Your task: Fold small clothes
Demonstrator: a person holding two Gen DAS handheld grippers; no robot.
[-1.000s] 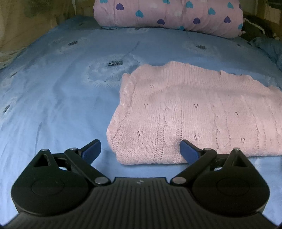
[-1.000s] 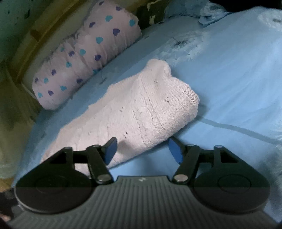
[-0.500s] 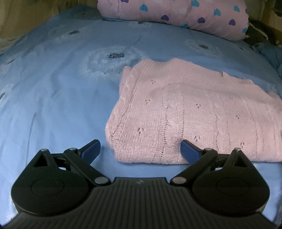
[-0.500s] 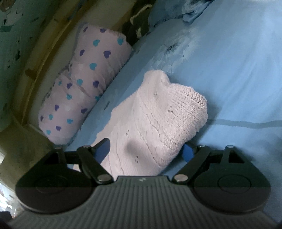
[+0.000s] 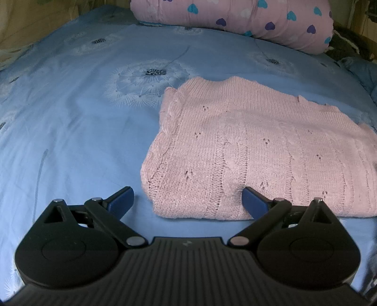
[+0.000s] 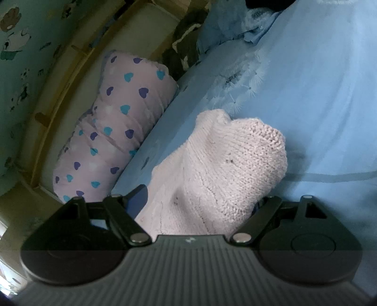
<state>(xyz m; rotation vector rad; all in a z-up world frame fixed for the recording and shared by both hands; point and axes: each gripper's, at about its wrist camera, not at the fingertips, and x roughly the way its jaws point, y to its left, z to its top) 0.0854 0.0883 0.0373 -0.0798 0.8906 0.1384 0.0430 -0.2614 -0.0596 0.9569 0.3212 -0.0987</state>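
A pink knitted sweater [image 5: 259,153] lies folded into a rectangle on the blue bed sheet [image 5: 70,117]. My left gripper [image 5: 187,200] hovers open over the sweater's near left corner. One blue pad [image 5: 120,200] is over the sheet and the other is over the knit, with nothing pinched. In the right wrist view, the sweater's thick folded end [image 6: 231,164] bulges up between the wide jaws of my right gripper [image 6: 199,202]. Its left finger [image 6: 139,196] stands beside the knit. The right fingertip is hidden behind the fold, and I see no squeeze on the cloth.
A pink bolster pillow with blue and purple hearts [image 5: 235,21] lies along the head of the bed, also shown as the pillow [image 6: 113,131]. Dark bunched clothes [image 6: 186,47] sit past it. A wooden bed frame [image 6: 59,77] and a painted wall border that side.
My right gripper's jaws widened, rolled and moved in, so the sweater's folded end now fills the gap. The left gripper stayed open and tilted slightly, keeping its place.
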